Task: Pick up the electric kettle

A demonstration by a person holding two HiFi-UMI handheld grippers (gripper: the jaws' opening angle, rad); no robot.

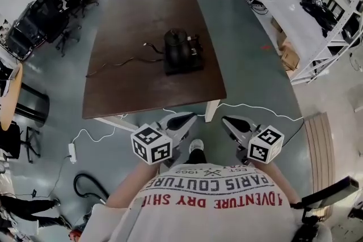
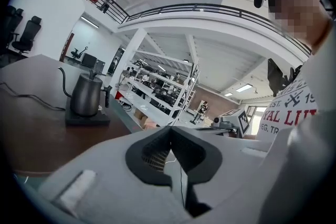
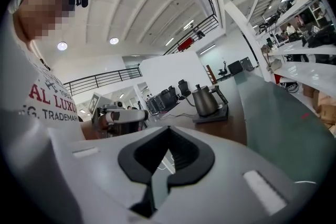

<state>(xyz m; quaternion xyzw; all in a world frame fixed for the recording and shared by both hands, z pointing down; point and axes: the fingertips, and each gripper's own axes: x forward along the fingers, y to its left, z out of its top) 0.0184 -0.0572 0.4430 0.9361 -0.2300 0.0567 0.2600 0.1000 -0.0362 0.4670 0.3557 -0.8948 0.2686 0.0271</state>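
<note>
Kettle [image 1: 178,44]: upright on base [image 1: 187,65], mid tabletop [image 1: 136,14].
L gripper [image 1: 189,118]: fingers closed, empty.
R gripper [image 1: 228,121]: fingers closed, empty.

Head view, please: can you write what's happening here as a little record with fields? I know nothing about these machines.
Kettle: electric kettle, dark, upright on its base
Where: on the brown table, around its middle
Cord: cable trails left from the base across the table
Left gripper: fingers closed, empty, close to the person, far from the kettle
Right gripper: fingers closed, empty, likewise far from the kettle
Progress: kettle not yet touched
</note>
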